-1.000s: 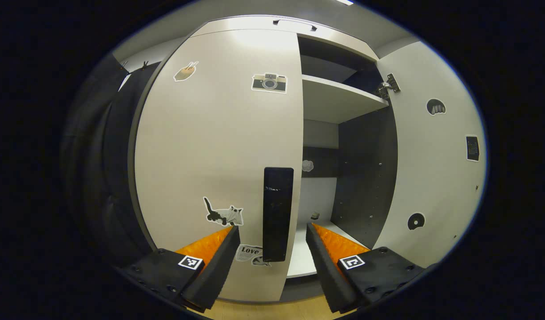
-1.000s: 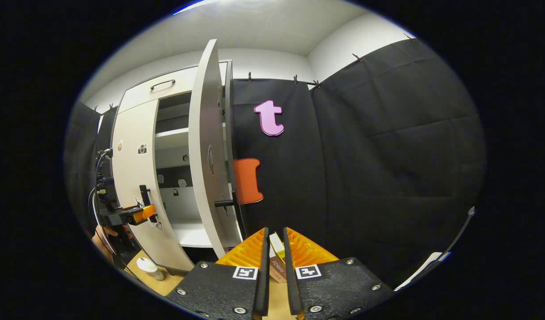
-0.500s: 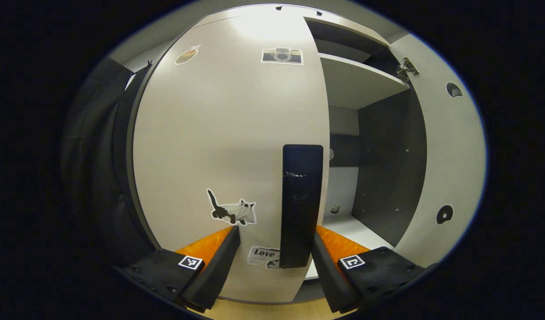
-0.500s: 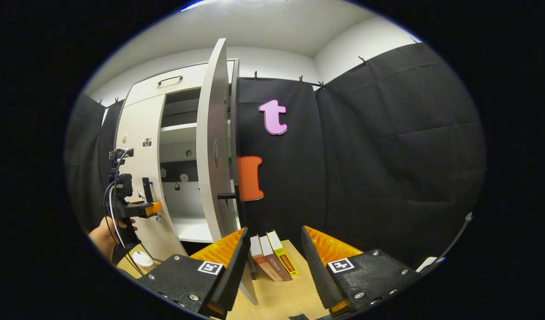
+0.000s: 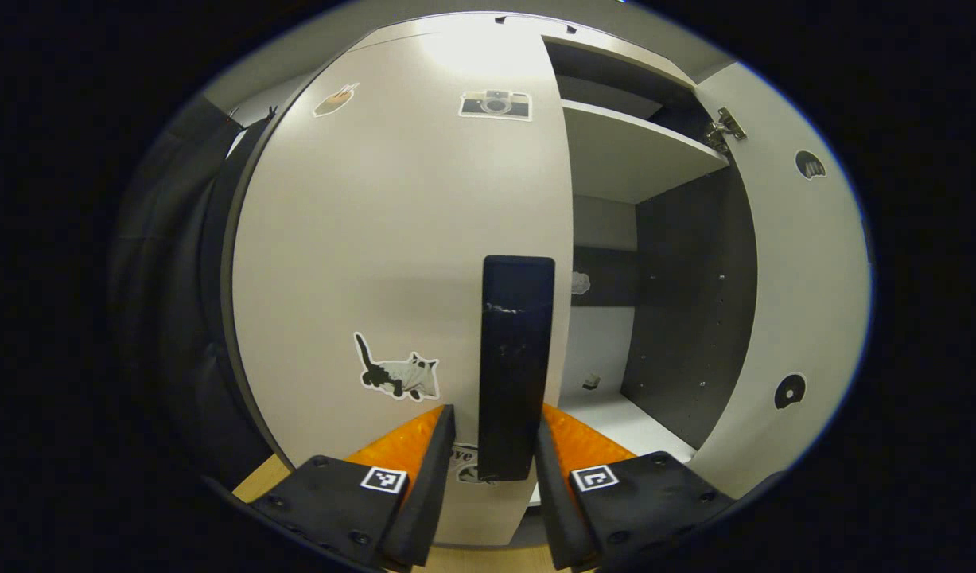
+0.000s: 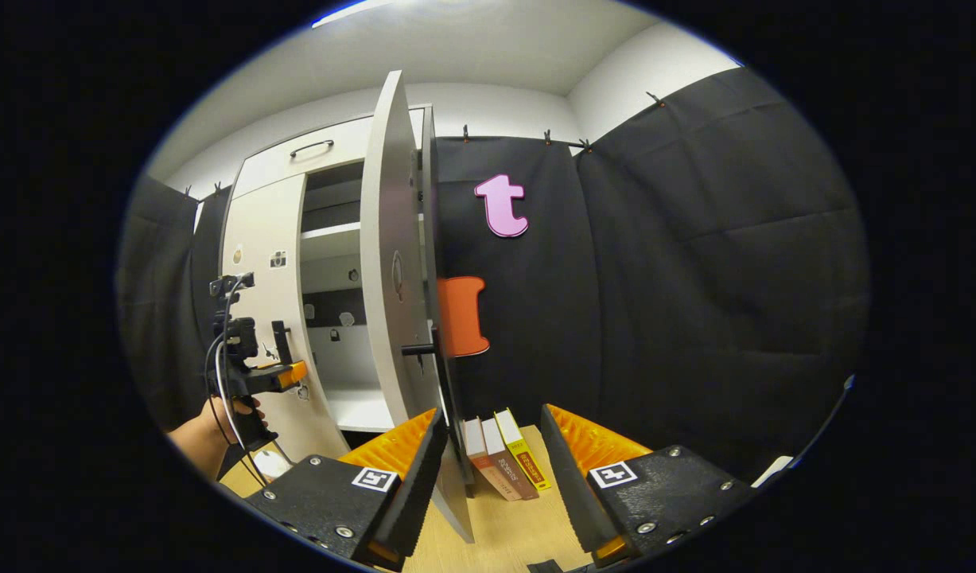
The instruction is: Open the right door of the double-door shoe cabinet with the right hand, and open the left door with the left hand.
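The left door (image 5: pixel 400 239), pale with stickers, stands closed against the shoe cabinet (image 5: pixel 623 151). Its black upright handle (image 5: pixel 515 358) sits between the fingers of my left gripper (image 5: pixel 495 414). The jaws are narrow around it, with a thin gap on the left side. In the right gripper view the left gripper (image 6: pixel 285 368) is held by a hand (image 6: pixel 205 438) at that handle. The right door (image 6: pixel 396 263) is swung wide open and seen edge-on, its handle (image 6: pixel 416 348) sticking out. My right gripper (image 6: pixel 488 418) is open and holds nothing, just beside the door's lower edge.
The open right half shows a shelf (image 6: pixel 332 231) and a dark side wall (image 5: pixel 686 302). A drawer with a handle (image 6: pixel 311 147) tops the cabinet. Three books (image 6: pixel 503 454) lean on the wooden floor by the black cloth wall. A white cup (image 6: pixel 269 464) stands near the hand.
My left gripper moved in on the left door's handle and its jaws narrowed around it. My right gripper's jaws went from nearly shut to open, beside the open right door.
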Available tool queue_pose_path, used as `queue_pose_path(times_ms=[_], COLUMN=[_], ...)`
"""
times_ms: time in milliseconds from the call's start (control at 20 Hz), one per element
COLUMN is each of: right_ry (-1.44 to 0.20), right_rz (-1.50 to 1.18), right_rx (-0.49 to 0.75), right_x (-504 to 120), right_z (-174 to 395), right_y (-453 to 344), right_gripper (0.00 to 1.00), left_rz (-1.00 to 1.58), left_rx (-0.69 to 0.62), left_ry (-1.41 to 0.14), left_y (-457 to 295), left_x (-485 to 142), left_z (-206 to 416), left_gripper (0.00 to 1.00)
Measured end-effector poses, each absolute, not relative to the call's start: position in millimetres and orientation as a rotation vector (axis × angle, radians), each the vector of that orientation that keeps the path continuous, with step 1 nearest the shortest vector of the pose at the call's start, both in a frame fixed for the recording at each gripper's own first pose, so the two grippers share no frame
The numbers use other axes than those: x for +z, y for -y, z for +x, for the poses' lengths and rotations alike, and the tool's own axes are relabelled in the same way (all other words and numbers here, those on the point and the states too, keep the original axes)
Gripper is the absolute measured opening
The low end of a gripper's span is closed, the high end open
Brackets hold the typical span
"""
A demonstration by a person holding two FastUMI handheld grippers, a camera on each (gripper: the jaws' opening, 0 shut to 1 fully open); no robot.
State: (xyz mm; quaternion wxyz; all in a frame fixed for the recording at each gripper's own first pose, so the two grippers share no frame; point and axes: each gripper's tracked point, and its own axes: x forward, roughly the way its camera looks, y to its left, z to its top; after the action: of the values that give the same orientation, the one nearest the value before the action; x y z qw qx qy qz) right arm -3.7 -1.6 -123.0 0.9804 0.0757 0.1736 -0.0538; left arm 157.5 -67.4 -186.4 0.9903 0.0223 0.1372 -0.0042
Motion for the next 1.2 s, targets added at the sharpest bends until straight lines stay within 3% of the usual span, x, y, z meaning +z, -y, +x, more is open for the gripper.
queue_pose_path(times_ms=[100, 150, 550, 600, 650, 1000, 1050, 1100, 1200], right_ry=[-0.347, -0.351, -0.355, -0.350, -0.347, -0.347, -0.350, -0.351, -0.355], right_rz=[0.149, 0.149, 0.132, 0.126, 0.123, 0.136, 0.132, 0.127, 0.124], right_rx=[-0.099, -0.095, -0.012, 0.003, 0.017, 0.095, 0.113, 0.131, 0.172], right_x=[-123, -124, -125, -124, -123, -123, -125, -126, -126], right_z=[-4, -5, -3, -2, -1, -3, -2, -2, -2], right_y=[1, 0, -21, -24, -29, -46, -50, -56, -68], right_gripper=[0.78, 0.73, 0.73, 0.78, 0.73, 0.73, 0.79, 0.73, 0.75], left_rz=[0.065, 0.059, 0.037, 0.036, 0.035, 0.032, 0.038, 0.043, 0.034], left_rx=[0.001, 0.000, -0.024, -0.021, -0.016, 0.023, 0.033, 0.041, 0.046], left_ry=[-0.278, -0.277, -0.298, -0.302, -0.304, -0.316, -0.309, -0.306, -0.314], left_y=[69, 68, 69, 67, 67, 57, 55, 53, 51], left_x=[-187, -186, -187, -187, -187, -176, -175, -173, -172], left_z=[158, 158, 152, 151, 149, 115, 110, 107, 102], left_gripper=[0.40, 0.40, 0.24, 0.24, 0.24, 0.24, 0.24, 0.24, 0.24])
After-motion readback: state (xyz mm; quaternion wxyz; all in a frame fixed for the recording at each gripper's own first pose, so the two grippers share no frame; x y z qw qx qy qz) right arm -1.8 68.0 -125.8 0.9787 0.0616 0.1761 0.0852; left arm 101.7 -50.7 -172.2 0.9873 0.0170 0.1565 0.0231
